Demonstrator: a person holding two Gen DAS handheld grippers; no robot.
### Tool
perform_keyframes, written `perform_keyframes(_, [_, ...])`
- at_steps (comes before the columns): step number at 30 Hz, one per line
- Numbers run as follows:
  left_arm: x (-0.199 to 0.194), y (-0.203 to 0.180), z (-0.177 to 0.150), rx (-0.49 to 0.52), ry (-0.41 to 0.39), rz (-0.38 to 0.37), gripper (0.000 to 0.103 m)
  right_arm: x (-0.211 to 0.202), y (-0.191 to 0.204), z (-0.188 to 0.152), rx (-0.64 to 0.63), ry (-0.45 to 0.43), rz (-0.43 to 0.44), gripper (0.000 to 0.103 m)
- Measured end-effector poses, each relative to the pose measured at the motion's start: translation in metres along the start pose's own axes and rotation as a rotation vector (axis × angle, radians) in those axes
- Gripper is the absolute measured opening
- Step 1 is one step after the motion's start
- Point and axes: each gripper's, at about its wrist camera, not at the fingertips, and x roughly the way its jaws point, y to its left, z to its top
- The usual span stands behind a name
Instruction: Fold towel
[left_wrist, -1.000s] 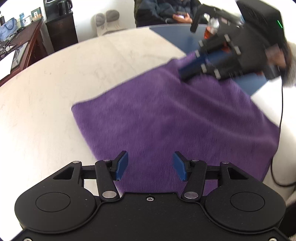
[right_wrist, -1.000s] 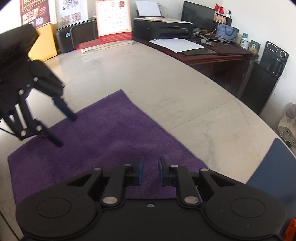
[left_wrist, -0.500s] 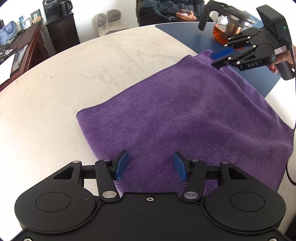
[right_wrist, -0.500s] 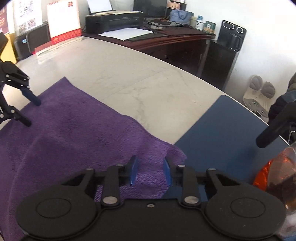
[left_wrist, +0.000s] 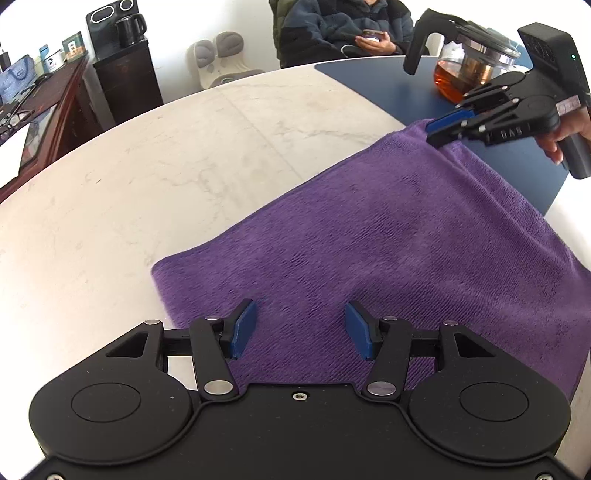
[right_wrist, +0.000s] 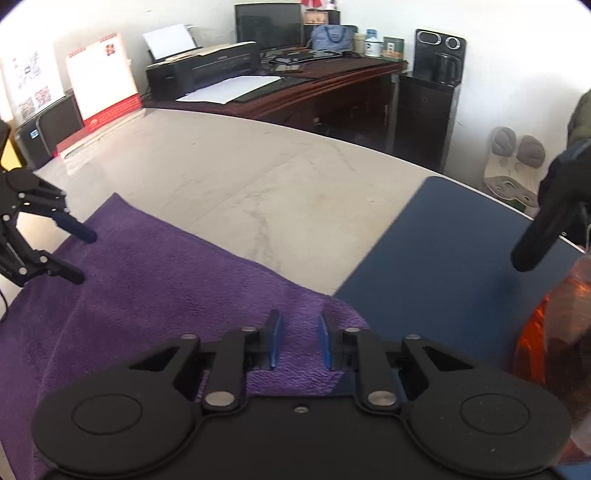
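Note:
A purple towel (left_wrist: 388, 240) lies flat on the pale marble table (left_wrist: 184, 166), and its far right corner overlaps a blue mat (left_wrist: 388, 88). My left gripper (left_wrist: 301, 328) stands open over the towel's near edge, nothing between its blue pads (left_wrist: 243, 328). It also shows in the right wrist view as the left gripper (right_wrist: 83, 256), above the towel's (right_wrist: 147, 277) other end. My right gripper (right_wrist: 300, 343) straddles the far corner, jaws closing, with towel between the pads and a gap showing. In the left wrist view the right gripper (left_wrist: 432, 133) meets that corner.
A glass teapot of amber tea (left_wrist: 469, 62) stands on the blue mat just behind my right gripper. A seated person (left_wrist: 343, 33) is beyond the table's far rim. A dark desk with a printer (right_wrist: 207, 70) lies past the table.
My right gripper swung from over the towel's middle to its far corner by the blue mat, rolled level, opened a little, then narrowed. My left gripper has hardly moved.

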Motion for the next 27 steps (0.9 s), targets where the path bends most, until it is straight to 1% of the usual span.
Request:
perform_keyframes(2, [-0.001, 0.004, -0.001, -0.011, 0.005, 0.007, 0.054, -0.002, -0.01, -0.002, 0.065, -0.001, -0.019, 0.005])
perform_keyframes(4, [-0.004, 0.003, -0.001, -0.023, 0.008, 0.019, 0.053, -0.003, -0.007, -0.003, 0.041, 0.007, -0.049, 0.005])
perform_keyframes(5, [-0.006, 0.002, 0.0, -0.03, 0.009, 0.026, 0.053, -0.005, -0.001, -0.002, 0.026, 0.015, -0.071, 0.008])
perform_keyframes(7, [-0.01, 0.0, 0.001, -0.043, 0.011, 0.041, 0.053, -0.014, 0.012, 0.0, -0.011, 0.006, -0.083, 0.008])
perform_keyframes(8, [-0.014, -0.003, 0.0, -0.048, 0.005, 0.036, 0.053, -0.019, 0.019, 0.0, -0.022, -0.004, -0.068, 0.008])
perform_keyframes(10, [-0.027, -0.015, -0.003, -0.047, -0.022, -0.002, 0.053, -0.029, 0.041, -0.002, -0.063, -0.007, -0.027, 0.008])
perform_keyframes(12, [-0.033, -0.03, -0.009, -0.026, -0.027, -0.027, 0.053, -0.033, 0.066, -0.012, -0.139, 0.027, -0.006, 0.008])
perform_keyframes(14, [-0.034, -0.051, -0.022, 0.006, -0.001, -0.053, 0.053, -0.034, 0.079, -0.026, -0.171, 0.064, 0.004, 0.008])
perform_keyframes(15, [-0.032, -0.057, -0.028, 0.016, 0.013, -0.057, 0.053, -0.035, 0.082, -0.033, -0.179, 0.08, -0.005, 0.008])
perform_keyframes(16, [-0.03, -0.063, -0.035, 0.031, 0.032, -0.053, 0.053, -0.037, 0.083, -0.043, -0.19, 0.086, -0.024, 0.007])
perform_keyframes(17, [-0.029, -0.07, -0.044, 0.056, 0.038, -0.036, 0.054, -0.042, 0.082, -0.05, -0.196, 0.073, -0.039, 0.007])
perform_keyframes(18, [-0.03, -0.073, -0.052, 0.066, 0.029, -0.02, 0.054, -0.046, 0.078, -0.053, -0.18, 0.071, -0.052, 0.007])
perform_keyframes(21, [-0.036, -0.065, -0.061, 0.03, 0.033, -0.013, 0.054, -0.058, 0.066, -0.06, -0.163, 0.082, -0.127, 0.008])
perform_keyframes(24, [-0.039, -0.058, -0.062, 0.004, 0.048, 0.012, 0.053, -0.067, 0.06, -0.064, -0.136, 0.086, -0.178, 0.008])
perform_keyframes(25, [-0.042, -0.058, -0.061, -0.002, 0.051, 0.022, 0.053, -0.073, 0.063, -0.065, -0.132, 0.071, -0.182, 0.008])
perform_keyframes(27, [-0.053, -0.061, -0.057, -0.009, 0.022, 0.019, 0.053, -0.087, 0.072, -0.067, -0.115, 0.031, -0.162, 0.008])
